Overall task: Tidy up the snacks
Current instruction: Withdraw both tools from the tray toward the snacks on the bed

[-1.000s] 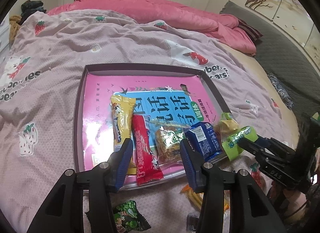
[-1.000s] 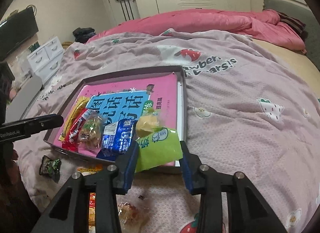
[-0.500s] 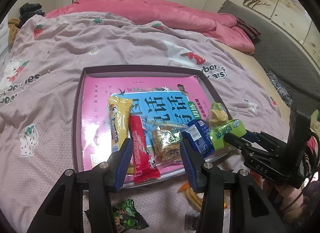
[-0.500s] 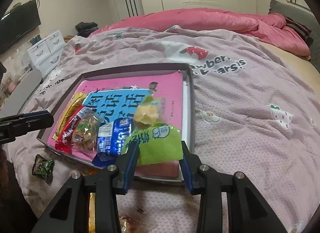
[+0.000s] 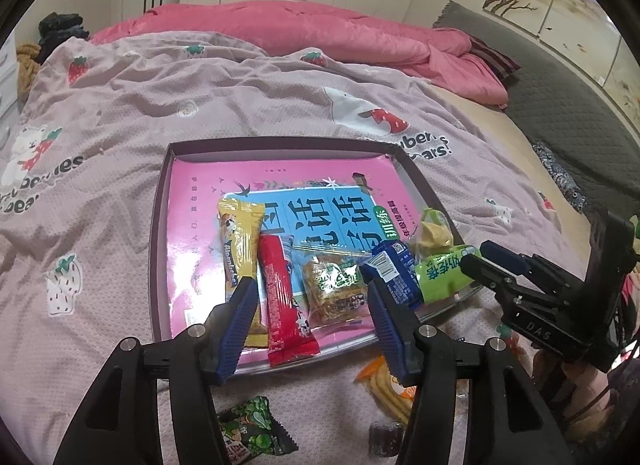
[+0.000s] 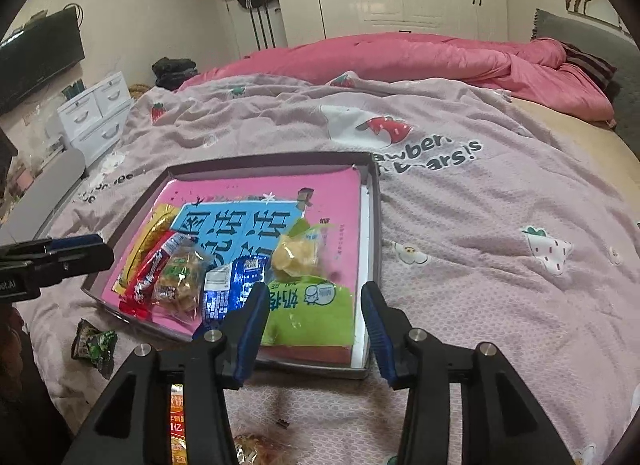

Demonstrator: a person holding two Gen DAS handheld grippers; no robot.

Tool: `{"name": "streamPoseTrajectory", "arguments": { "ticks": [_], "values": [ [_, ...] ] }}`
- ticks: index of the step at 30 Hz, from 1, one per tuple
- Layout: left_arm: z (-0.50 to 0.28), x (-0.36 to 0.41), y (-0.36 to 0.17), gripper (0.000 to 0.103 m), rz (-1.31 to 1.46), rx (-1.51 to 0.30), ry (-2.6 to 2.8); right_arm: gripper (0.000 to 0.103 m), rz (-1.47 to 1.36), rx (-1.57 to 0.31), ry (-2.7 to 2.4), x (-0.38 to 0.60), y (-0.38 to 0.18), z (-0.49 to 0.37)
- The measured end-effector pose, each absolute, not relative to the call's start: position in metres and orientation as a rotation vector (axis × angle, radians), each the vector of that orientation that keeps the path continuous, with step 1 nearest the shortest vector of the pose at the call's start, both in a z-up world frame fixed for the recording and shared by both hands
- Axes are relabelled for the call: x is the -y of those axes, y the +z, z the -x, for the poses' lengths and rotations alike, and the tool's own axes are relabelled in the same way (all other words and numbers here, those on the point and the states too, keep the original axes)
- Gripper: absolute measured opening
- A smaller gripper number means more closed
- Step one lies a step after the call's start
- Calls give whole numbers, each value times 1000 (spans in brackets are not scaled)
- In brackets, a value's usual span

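Yellow bar point(image 5: 240, 249), red bar point(image 5: 282, 293), blue packet point(image 5: 394, 277), green packet point(image 5: 440, 273); strawberry-print pink blanket point(image 5: 120, 113)

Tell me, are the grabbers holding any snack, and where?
The right gripper has the green packet between its fingers at the packet's near end, though I can't tell if it is pinched. The left gripper is open and holds nothing.

6 snack packets point(image 5: 280, 289) lie rowed in tray point(image 5: 160, 225).

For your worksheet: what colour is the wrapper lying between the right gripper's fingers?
Light green packet, clearest in the right wrist view.
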State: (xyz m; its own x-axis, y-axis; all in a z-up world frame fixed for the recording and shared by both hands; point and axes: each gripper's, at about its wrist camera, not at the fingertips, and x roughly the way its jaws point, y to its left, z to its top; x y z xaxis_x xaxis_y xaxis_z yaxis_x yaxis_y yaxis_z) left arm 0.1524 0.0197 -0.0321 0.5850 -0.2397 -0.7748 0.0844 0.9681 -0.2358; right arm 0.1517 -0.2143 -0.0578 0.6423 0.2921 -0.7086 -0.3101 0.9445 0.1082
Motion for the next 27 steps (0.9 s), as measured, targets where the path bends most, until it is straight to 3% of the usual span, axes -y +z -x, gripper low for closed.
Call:
{"name": "streamPoseTrajectory", "arguments": {
  "ticks": [4,10,27],
  "values": [
    [-150,-20,-27,62,183,-921,-188,48,-6,-757,357,218,-46,-146],
    [-144,-19,-20,66,181,-917,-196,59,-31,-711,383,220,-30,-134],
    [-113,-9,-28,67,144,-983,-231,60,-27,-808,404,212,-36,-100]
  ]
}}
